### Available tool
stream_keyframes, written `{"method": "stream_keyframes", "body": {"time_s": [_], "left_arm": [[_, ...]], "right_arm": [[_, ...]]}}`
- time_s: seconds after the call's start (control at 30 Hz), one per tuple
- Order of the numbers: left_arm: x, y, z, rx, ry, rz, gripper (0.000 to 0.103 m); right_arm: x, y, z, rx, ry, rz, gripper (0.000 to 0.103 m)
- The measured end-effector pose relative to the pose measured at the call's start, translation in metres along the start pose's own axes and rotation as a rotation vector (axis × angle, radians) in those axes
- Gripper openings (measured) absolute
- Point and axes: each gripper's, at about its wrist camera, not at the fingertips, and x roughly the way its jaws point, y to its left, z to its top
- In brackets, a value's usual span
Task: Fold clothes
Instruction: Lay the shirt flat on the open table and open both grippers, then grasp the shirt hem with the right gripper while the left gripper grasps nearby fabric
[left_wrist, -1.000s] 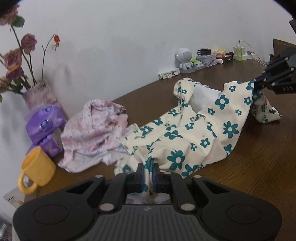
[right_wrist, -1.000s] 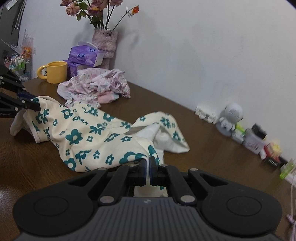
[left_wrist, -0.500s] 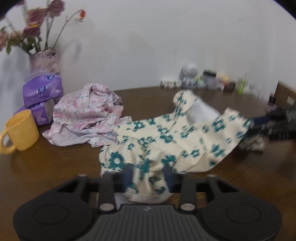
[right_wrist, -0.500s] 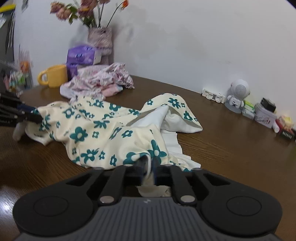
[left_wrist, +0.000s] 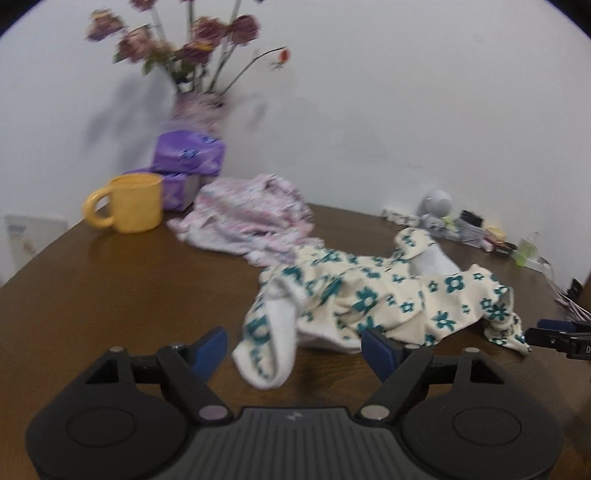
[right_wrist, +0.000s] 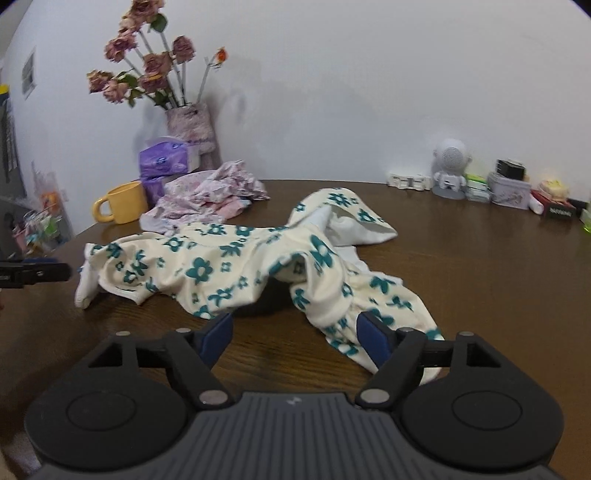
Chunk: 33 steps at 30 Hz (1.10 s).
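A cream garment with teal flowers (left_wrist: 388, 299) lies crumpled across the brown table (left_wrist: 110, 302). My left gripper (left_wrist: 295, 345) is opening. One loose end of the garment lies between its blue pads (left_wrist: 212, 345), and neither pad touches it. My right gripper (right_wrist: 295, 332) is opening too. The garment's (right_wrist: 229, 266) other end lies against its right finger, not pinched. Each gripper shows at the edge of the other's view, the right gripper (left_wrist: 557, 336) and the left gripper (right_wrist: 33, 273). A pink floral garment (left_wrist: 251, 218) is heaped behind.
A yellow mug (left_wrist: 129, 208), purple tissue packs (left_wrist: 188, 158) and a vase of dried roses (right_wrist: 188, 125) stand at the back left by the wall. A small white robot figure (right_wrist: 450, 170) and several tins and boxes line the back right. The table edge curves at the left.
Both grippers were shut on the ends of the cream garment and now stand wide. The garment has dropped onto the table. Both views have rolled and drawn back.
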Motion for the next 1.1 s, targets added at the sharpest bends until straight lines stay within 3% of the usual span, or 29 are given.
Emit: {"method": "stream_keyframes", "body": {"time_s": [0.17,0.4,0.6,0.83,1.07,1.1], "left_arm": [[0.001,0.001,-0.005,-0.009,0.03,0.08,0.079],[0.023,0.002,-0.001,-0.006,0.071,0.03,0.074],[0.049,0.008,0.006,0.039,0.141,-0.087,0.058],[0.064,0.019,0.009,0.013,0.181,-0.118,0.036],[0.064,0.026,0.01,-0.034,0.167,-0.103,0.014],[0.064,0.027,0.009,-0.041,0.166,-0.095,0.013]], "right_arm": [[0.006,-0.018,-0.008,0.076,0.001,-0.002,0.075],[0.021,-0.034,-0.013,0.163,0.023,-0.07,0.075],[0.039,-0.018,-0.011,0.111,0.059,-0.216,0.075],[0.052,-0.003,-0.007,0.03,0.108,-0.347,0.075],[0.064,-0.012,-0.007,0.038,0.138,-0.339,0.061],[0.064,-0.014,-0.006,0.043,0.138,-0.328,0.055]]}}
